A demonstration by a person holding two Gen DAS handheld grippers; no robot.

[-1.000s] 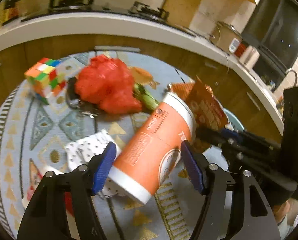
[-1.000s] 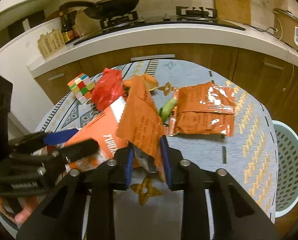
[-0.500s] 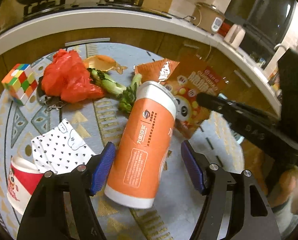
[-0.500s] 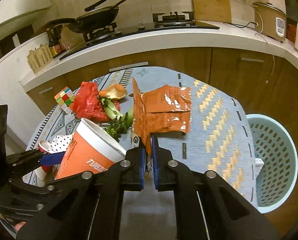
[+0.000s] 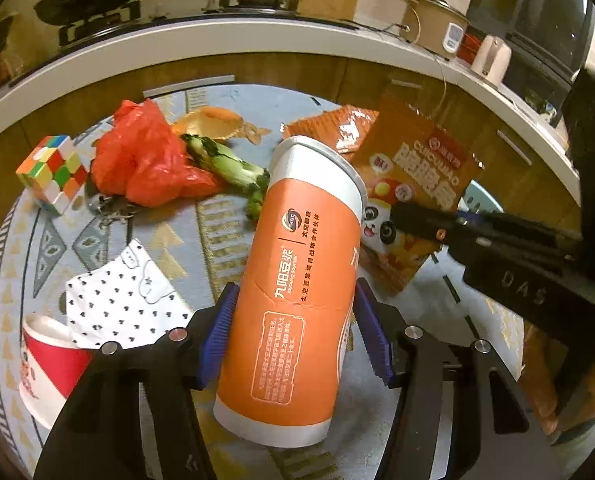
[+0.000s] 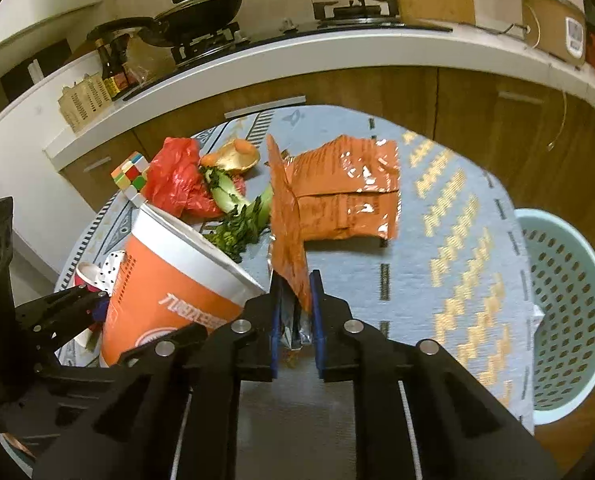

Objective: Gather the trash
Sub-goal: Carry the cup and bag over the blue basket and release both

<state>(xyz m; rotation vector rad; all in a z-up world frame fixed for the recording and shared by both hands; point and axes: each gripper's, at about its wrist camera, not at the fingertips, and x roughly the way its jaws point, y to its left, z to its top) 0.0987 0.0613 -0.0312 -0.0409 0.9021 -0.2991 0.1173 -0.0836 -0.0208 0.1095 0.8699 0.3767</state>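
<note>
Left wrist view: the tall orange paper cup [image 5: 297, 280] is clamped near its base by the just-closed left gripper [image 5: 293, 336] over the worktop [image 5: 413, 420], and the orange foil snack bag [image 6: 287, 224] is pinched upright by the right gripper [image 6: 295, 316], presumably for the pale green basket [image 6: 569, 316].

My left gripper [image 5: 293, 332] is pointing steeply down, its jaws just closing around the cup [image 5: 297, 280]. My right gripper [image 6: 295, 320] is pinching the packet [image 6: 287, 236], jaws easing slightly.

Orange paper cup [image 5: 297, 280] lifted tilted, snack wrapper [image 6: 287, 224] hanging edge-on
</note>
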